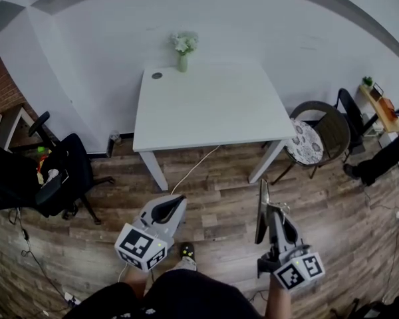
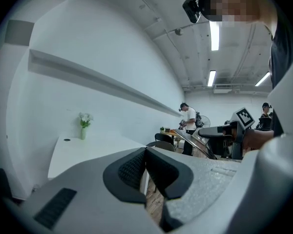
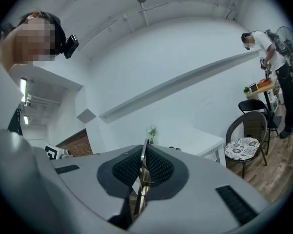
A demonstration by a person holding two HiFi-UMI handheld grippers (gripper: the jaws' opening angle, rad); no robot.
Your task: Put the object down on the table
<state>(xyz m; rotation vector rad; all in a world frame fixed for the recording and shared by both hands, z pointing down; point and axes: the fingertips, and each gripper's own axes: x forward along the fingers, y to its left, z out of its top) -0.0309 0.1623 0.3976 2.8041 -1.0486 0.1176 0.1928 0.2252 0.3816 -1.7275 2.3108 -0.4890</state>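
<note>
Head view gives the layout. The white tabletop (image 1: 206,108) sits against the wall ahead, with a vase of flowers (image 1: 183,50) at its back edge. Both claws are well short of it, out over the wood floor (image 1: 213,205).

The right claw (image 1: 271,211) is pinching a thin flat object (image 1: 261,201) that stands on edge, so from above it's just a dark sliver. The right gripper view looks straight along it. The pads are clamped on a shiny narrow edge (image 3: 144,150) that runs up between them, with the right claw (image 3: 143,161) closed tight around it. The left gripper view is the only one showing its broad face (image 2: 198,143), a tilted reflective panel. I can't tell what it actually is.

The left claw (image 1: 176,203) is pressed together and empty. That's clear in its own view (image 2: 145,152), where the pads meet at the tip.

Room to move: the front edge of the tabletop is free. A cushioned chair (image 1: 309,141) sits just off its right corner, a black office chair (image 1: 60,178) is off to the left, and a cable (image 1: 196,168) trails across the floor from under it.

1 person (image 2: 189,122) stands far back in the left gripper view, too small to make out much.
</note>
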